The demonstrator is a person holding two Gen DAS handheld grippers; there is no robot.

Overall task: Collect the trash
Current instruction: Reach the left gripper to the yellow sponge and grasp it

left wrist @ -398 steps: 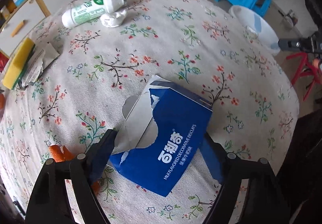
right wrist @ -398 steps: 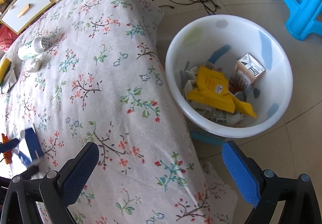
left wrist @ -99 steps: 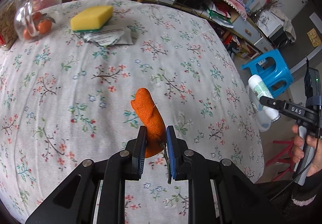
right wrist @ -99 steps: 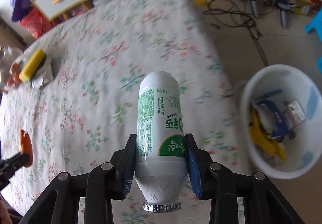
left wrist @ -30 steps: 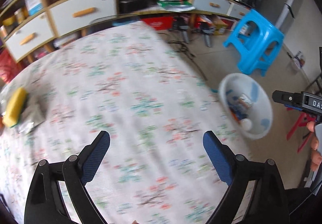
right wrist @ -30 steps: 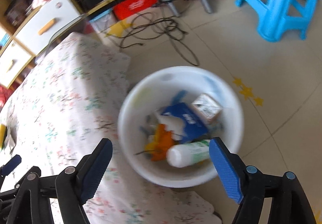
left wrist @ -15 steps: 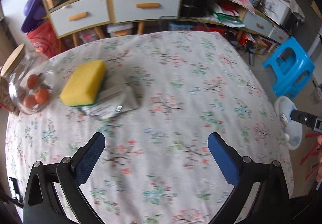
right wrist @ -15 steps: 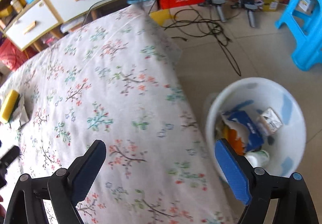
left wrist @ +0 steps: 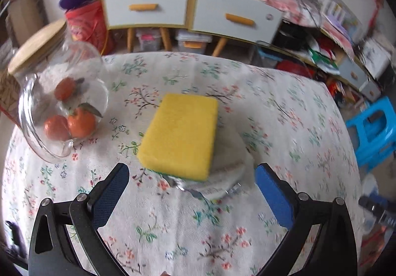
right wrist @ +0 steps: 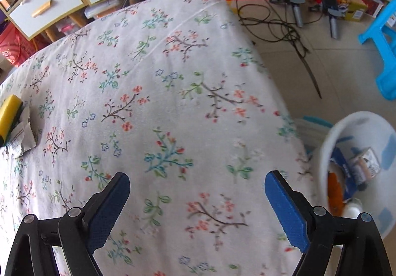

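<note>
Floral tablecloth point(left wrist: 284, 112) fills both views. Left gripper point(left wrist: 190, 189) hangs with jaws spread wide and empty; just ahead between them lies a crumpled silver wrapper point(left wrist: 227, 172) under a yellow sponge point(left wrist: 180, 134), a glass jar point(left wrist: 61, 102) of oranges ahead-left. Right gripper point(right wrist: 196, 200) is likewise released over bare cloth, the white trash basin point(right wrist: 329, 149) off its right finger

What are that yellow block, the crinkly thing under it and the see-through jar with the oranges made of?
Yellow block: looks like a foam sponge, matte and finely pored, with a thin green scouring layer underneath.
Wrapper beneath it: probably foil-lined plastic film, greyish, creased, with shiny glints at its edge.
Jar: clear glass by its reflections, though clear plastic is possible; its lid looks like pale wood.
</note>
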